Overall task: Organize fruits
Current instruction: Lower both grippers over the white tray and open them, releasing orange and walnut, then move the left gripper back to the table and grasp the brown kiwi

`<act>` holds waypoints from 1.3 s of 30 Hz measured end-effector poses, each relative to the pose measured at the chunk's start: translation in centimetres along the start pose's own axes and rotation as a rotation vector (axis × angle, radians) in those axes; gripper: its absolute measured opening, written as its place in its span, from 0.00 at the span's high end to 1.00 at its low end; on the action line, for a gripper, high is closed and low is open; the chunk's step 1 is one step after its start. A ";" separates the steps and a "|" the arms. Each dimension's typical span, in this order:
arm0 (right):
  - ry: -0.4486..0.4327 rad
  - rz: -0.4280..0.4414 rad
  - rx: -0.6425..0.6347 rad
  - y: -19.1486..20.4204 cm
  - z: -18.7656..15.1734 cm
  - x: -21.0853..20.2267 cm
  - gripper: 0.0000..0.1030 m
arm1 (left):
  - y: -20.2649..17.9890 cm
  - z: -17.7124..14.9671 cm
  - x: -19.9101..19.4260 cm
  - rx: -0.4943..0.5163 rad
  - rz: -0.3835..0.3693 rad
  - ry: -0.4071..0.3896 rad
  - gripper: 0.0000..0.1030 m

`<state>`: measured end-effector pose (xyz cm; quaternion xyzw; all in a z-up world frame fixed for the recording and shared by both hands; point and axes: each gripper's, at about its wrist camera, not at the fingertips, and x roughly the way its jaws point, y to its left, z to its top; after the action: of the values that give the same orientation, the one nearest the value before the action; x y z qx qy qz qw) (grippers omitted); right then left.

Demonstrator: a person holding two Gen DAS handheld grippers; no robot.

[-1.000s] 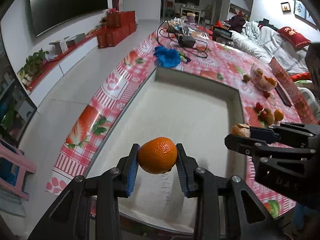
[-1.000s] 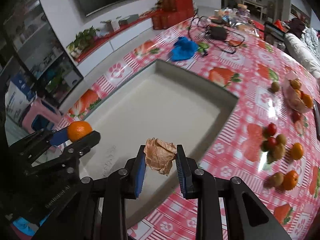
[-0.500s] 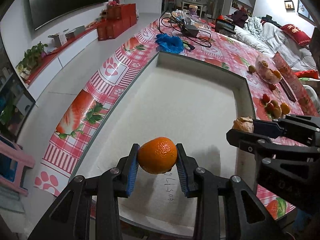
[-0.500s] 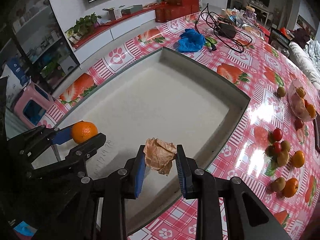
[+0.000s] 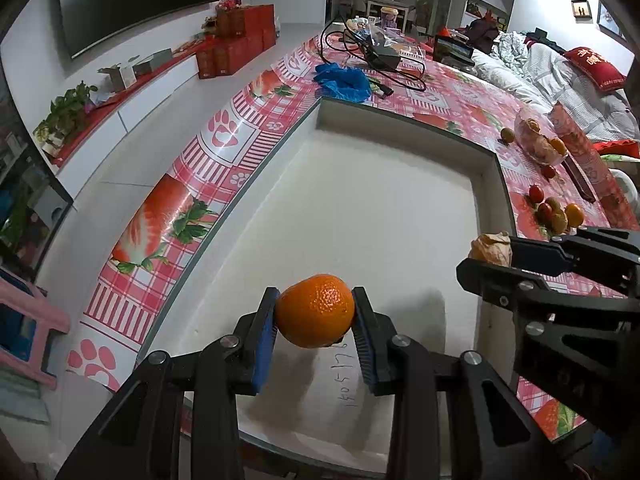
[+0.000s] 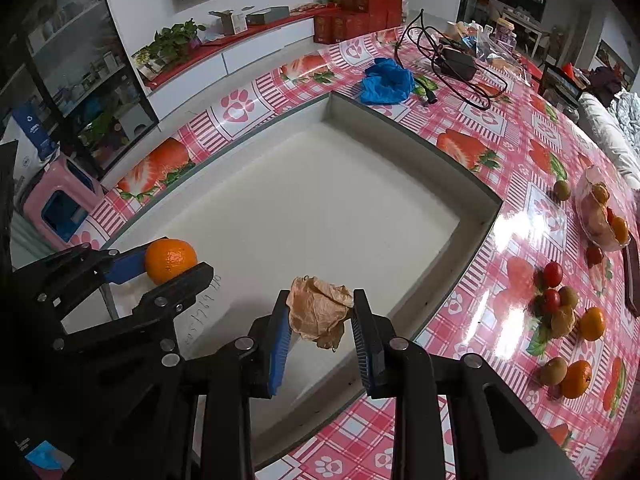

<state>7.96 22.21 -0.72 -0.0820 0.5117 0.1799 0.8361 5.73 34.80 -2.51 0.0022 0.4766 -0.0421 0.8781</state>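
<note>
My left gripper (image 5: 315, 322) is shut on an orange tangerine (image 5: 315, 311) and holds it above the near end of a shallow white tray (image 5: 486, 168). My right gripper (image 6: 320, 318) is shut on a papery brown husk fruit (image 6: 318, 312), above the tray's near right part. The left gripper with the tangerine (image 6: 170, 260) shows at the left of the right wrist view. The right gripper with the husk fruit (image 5: 491, 249) shows at the right of the left wrist view. Loose fruits (image 6: 558, 304) lie on the tablecloth to the right of the tray.
The tray (image 6: 472, 216) sits on a red strawberry tablecloth (image 6: 520, 152). A clear bag of fruit (image 6: 600, 216) lies at the far right. A blue glove (image 6: 386, 80) and black cables with an adapter (image 6: 456, 64) lie beyond the tray. A pink stool (image 6: 60, 204) stands on the floor left.
Both grippers have moved forward and lower over the tray, each still holding its fruit. The tray and table now look closer.
</note>
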 end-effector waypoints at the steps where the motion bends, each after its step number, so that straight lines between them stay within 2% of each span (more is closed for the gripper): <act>1: 0.000 0.000 0.000 0.0 0.0 0.0 0.71 | 0.0 0.0 0.0 -0.001 0.000 0.000 0.62; 7: 0.007 0.005 -0.003 0.0 0.0 0.1 0.70 | 0.0 -0.1 0.0 0.001 0.003 0.003 0.62; 8: 0.008 0.003 -0.004 0.0 -0.1 0.1 0.66 | 0.0 -0.1 0.0 0.001 0.004 0.004 0.62; 9: 0.006 0.002 -0.006 0.0 -0.1 0.1 0.55 | 0.0 -0.1 0.1 0.000 0.005 0.005 0.62; 10: 0.002 -0.002 -0.009 0.0 -0.1 0.1 0.50 | 0.0 -0.1 0.1 -0.002 0.008 0.005 0.62; 13: -0.005 -0.010 -0.022 0.2 -0.1 0.0 0.49 | 0.0 -0.2 0.1 -0.005 0.013 0.004 0.61; 16: -0.009 -0.020 -0.031 0.4 -0.1 -0.2 0.49 | -0.1 -0.2 -0.1 0.000 0.025 -0.002 0.56; 20: -0.024 -0.047 -0.038 0.3 -0.1 -0.6 0.49 | 0.1 0.0 -0.5 -0.013 0.055 -0.013 0.36; 22: -0.031 -0.067 -0.024 -0.1 -0.1 -0.9 0.41 | 0.4 0.1 -0.7 -0.031 0.069 -0.015 0.30; 24: -0.044 -0.083 -0.004 -0.9 -0.1 -1.3 0.19 | 0.7 0.1 -0.9 -0.050 0.061 -0.016 0.21; 25: -0.051 -0.080 0.007 -1.3 -0.2 -1.5 0.17 | 0.6 0.2 -1.2 -0.054 0.057 -0.021 0.21; 32: -0.064 -0.081 0.059 -4.0 -1.6 -2.9 0.16 | -2.8 0.8 -3.0 0.055 0.087 -0.062 0.20; 39: -0.070 -0.095 0.139 -8.0 -3.8 -4.5 0.16 | -6.9 1.4 -4.2 0.137 0.080 -0.085 0.19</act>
<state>6.08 12.67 1.13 -0.0419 0.4888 0.1069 0.8648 4.13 28.21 2.05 0.0795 0.4345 -0.0395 0.8963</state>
